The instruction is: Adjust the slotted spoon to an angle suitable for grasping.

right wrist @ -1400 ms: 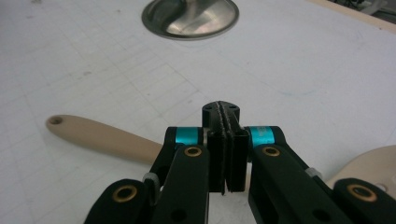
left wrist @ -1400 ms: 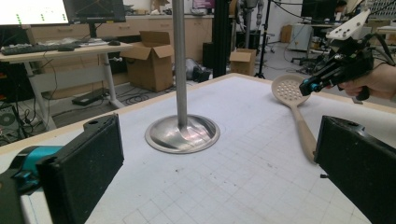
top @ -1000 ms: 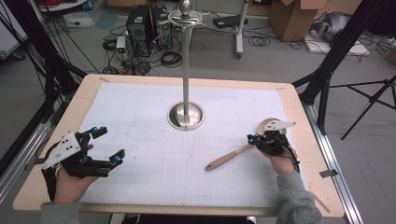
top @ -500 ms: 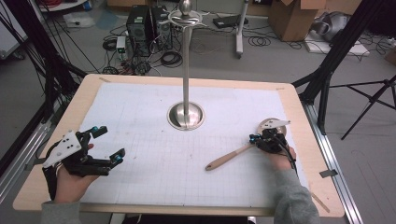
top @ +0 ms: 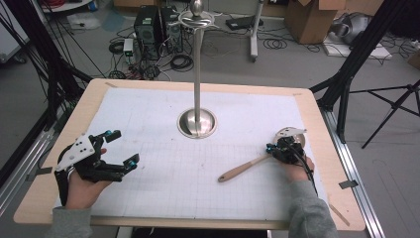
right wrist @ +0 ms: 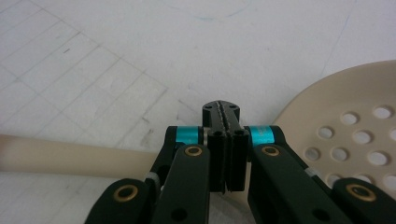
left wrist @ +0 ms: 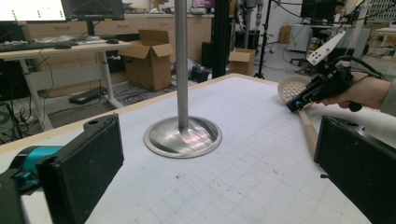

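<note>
Lower right: our right tool clenched over slotted spoon, unmoved | lower left: left tool released | lift pending

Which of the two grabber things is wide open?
The left hand-held gripper, near the table's left edge: its jaws stand far apart with nothing between them. The right hand-held gripper has its jaws pressed together, over the slotted spoon.

No readable txt, labels, brands or nos. anywhere; monitor upper left of left gripper view too blurred.
</note>
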Demonstrator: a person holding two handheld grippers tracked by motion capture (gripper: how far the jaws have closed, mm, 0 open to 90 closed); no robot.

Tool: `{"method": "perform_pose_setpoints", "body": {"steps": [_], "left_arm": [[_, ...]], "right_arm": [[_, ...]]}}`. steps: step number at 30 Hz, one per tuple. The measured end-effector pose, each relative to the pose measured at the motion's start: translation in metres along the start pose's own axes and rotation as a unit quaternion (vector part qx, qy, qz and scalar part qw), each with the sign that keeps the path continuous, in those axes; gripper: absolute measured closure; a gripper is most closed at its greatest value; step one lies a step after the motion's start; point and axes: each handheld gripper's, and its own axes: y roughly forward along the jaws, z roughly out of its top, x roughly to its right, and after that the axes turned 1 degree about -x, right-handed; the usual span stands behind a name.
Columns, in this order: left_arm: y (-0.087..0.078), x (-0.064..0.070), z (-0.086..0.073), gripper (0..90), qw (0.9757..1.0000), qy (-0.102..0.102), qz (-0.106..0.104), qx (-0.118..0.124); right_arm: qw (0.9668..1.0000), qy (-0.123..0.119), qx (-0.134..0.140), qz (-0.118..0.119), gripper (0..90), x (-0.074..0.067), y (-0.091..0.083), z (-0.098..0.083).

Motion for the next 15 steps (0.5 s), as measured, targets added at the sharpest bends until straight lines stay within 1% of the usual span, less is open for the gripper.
{"method": "perform_pose_setpoints", "body": {"steps": [2,3,6,15], "left_arm": [[0.001,-0.001,0.000,1.9,1.0000,-0.001,0.001,-0.001],[0.002,-0.001,0.000,1.9,1.0000,-0.001,0.000,-0.002],[0.004,0.000,0.000,1.9,1.0000,0.000,-0.002,-0.003],[0.005,0.001,-0.001,1.9,1.0000,-0.001,-0.004,-0.007]], "right_arm": [[0.9999,0.015,0.002,0.002,90.0,0.000,-0.003,-0.003],[0.9998,0.019,0.006,0.002,90.0,0.000,-0.003,-0.005],[0.9996,0.024,0.010,-0.005,90.0,-0.001,-0.007,-0.009],[0.9992,0.034,0.022,-0.005,90.0,-0.002,-0.019,-0.025]]}}
